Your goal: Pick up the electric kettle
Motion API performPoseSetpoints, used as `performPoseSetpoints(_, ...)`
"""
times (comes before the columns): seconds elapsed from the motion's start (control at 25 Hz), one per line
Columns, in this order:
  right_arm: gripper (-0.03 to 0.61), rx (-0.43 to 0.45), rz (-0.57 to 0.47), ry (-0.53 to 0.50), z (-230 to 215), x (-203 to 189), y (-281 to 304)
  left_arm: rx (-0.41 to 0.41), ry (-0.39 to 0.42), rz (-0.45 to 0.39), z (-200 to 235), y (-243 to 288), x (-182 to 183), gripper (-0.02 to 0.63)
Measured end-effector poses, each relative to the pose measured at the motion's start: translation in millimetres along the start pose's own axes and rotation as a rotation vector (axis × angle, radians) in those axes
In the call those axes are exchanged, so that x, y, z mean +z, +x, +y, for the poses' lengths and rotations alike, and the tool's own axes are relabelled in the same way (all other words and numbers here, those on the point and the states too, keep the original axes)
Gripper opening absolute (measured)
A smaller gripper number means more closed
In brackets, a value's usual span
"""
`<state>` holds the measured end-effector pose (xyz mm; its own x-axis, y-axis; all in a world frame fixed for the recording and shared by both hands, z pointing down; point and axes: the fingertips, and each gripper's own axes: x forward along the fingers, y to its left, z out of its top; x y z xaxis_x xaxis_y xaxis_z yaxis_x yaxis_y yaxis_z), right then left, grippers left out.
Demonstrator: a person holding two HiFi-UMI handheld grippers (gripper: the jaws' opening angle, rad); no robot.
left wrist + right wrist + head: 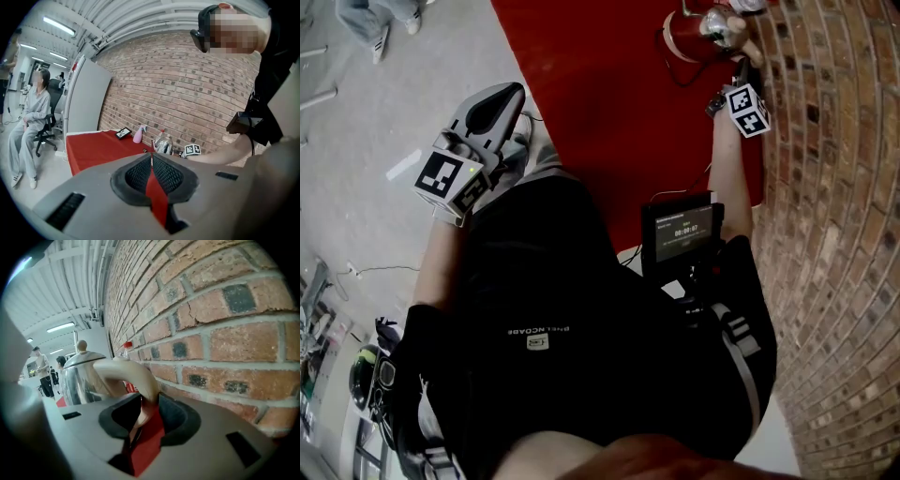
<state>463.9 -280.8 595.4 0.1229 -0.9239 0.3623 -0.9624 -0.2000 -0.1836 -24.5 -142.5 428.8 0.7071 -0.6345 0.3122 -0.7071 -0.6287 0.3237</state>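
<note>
Holding kettle [686,36] by its cream handle [126,373], pinched between the pads of right gripper [143,413]. Standing well forward on the table [600,84], close beside the wall [834,141]. Keep the pinch firm and square on the handle before lifting: probably heavy and apt to swing. Lift straight up, slowly, wrist level. Mind the dark cord [673,73] looping beside it, as it may tug. Little room on the wall side, so draw away from the wall toward the bare table on the left, wide and free. Stay short of the spray bottle [138,134] farther along. Leave left gripper [151,173] parked off the table edge, pads pressed together, nothing between.
</note>
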Motion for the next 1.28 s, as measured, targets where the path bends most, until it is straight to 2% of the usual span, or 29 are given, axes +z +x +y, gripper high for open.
performPoseSetpoints(0.44,0.121,-0.091,0.007,0.024,12,-25,-45,-0.015,-0.007,-0.014,-5,-10,-4,0.006)
performPoseSetpoints(0.88,0.121,-0.11,0.025,0.017,17,-33,-52,-0.005,-0.019,-0.016,-1,-17,-10,0.006)
performPoseSetpoints(1.04,0.18,-0.121,0.029,0.03,13,-33,-46,0.004,-0.024,-0.017,1,-17,-10,0.006)
performPoseSetpoints(1.28,0.209,-0.129,0.012,0.039,10,-25,-32,0.016,-0.034,-0.009,2,-19,-12,0.006)
